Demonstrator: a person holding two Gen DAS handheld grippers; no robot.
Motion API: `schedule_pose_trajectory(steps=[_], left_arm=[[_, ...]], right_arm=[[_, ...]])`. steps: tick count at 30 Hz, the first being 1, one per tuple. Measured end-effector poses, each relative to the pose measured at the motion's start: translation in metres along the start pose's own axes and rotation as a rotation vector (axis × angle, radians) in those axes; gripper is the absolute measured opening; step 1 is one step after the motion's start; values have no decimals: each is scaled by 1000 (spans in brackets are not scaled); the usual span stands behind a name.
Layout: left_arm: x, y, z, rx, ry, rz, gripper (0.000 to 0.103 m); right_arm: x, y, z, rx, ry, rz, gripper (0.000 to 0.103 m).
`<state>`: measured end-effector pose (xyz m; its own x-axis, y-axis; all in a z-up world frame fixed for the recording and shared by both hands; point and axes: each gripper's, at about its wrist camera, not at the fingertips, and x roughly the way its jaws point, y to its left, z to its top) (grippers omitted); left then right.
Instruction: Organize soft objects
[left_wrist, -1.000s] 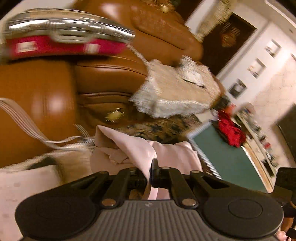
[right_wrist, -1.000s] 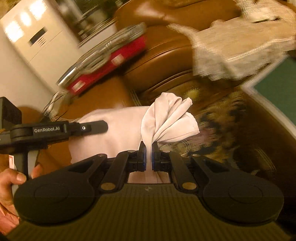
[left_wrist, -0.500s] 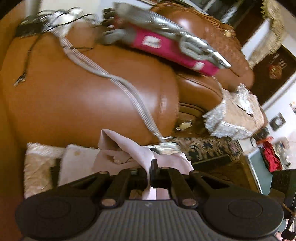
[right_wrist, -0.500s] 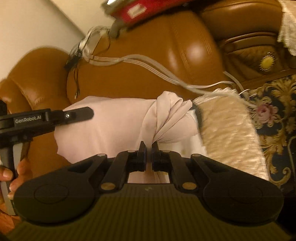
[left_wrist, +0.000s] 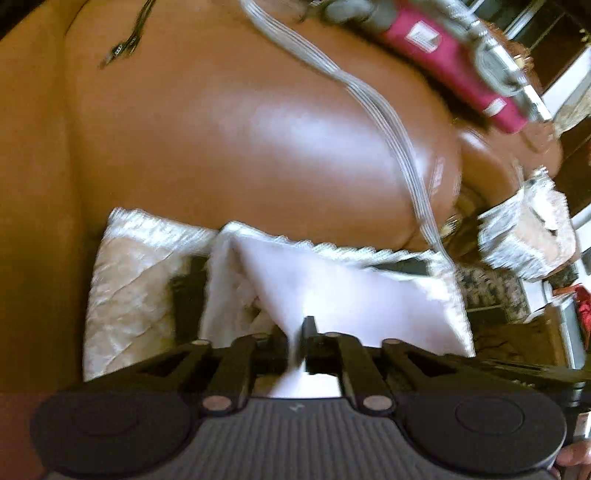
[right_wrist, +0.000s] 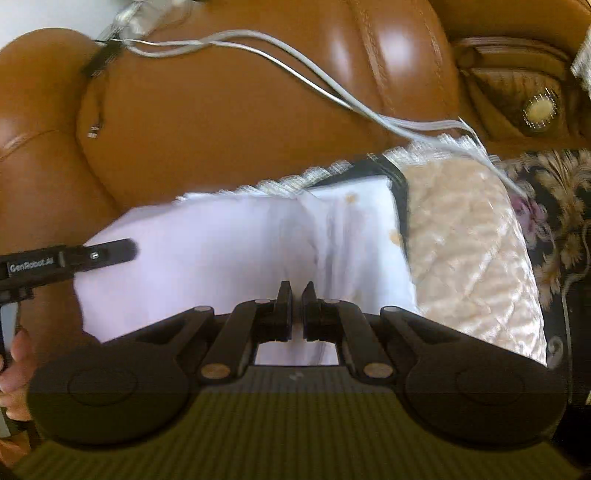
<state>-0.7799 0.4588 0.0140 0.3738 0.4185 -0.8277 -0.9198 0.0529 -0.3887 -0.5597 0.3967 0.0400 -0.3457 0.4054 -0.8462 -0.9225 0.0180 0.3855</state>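
Two grippers meet at a pale cloth (right_wrist: 207, 251): the left gripper (left_wrist: 295, 332) pinches its near edge, the right gripper (right_wrist: 297, 295) has its jaws narrowly apart, gripping nothing. The cloth lies across a cream cushion (right_wrist: 469, 236), long axis side to side, on a brown leather sofa (right_wrist: 258, 122); grey cables (right_wrist: 295, 70) trail over the backrest.

— What does the left tool (left_wrist: 297, 341) look like?
— Matte black: two round housings joined by linkage bars with brass-coloured pivot pins, above a grey ribbed body bearing a small pale mark.
— And the right tool (right_wrist: 297, 308)?
— Same black build and pins, but its ribbed body is olive-toned. In its view the other tool's side carries white lettering, blurred, reading roughly "GenRobot.ai", next to a small silver screw.
— Any clothing?
— None shows.
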Motion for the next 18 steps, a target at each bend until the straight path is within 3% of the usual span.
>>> schedule_pose_trajectory(steps=[4,5,6,8,10,15,18], left_arm=[[3,20,-2,-38,5,-42,39],[5,23,-1,-45,-3,-55,43],[6,26,0,-53,-11,-67,43],[10,32,3,-73,-16,-94,43],[19,37,3,-97,4,-107,43],[28,39,-3,-101,12,-106,41],[29,41,-7,-118,7,-112,37]], right_arm=[[8,-23,-5,67,1,18,10],[7,-28,-4,94,-8,40,21],[6,-31,-4,114,-17,57,41],[2,-35,-3,136,-32,89,60],[2,-38,-2,147,-41,118,61],[20,-45,0,150,-10,96,61],[26,-44,-3,157,2,150,61]])
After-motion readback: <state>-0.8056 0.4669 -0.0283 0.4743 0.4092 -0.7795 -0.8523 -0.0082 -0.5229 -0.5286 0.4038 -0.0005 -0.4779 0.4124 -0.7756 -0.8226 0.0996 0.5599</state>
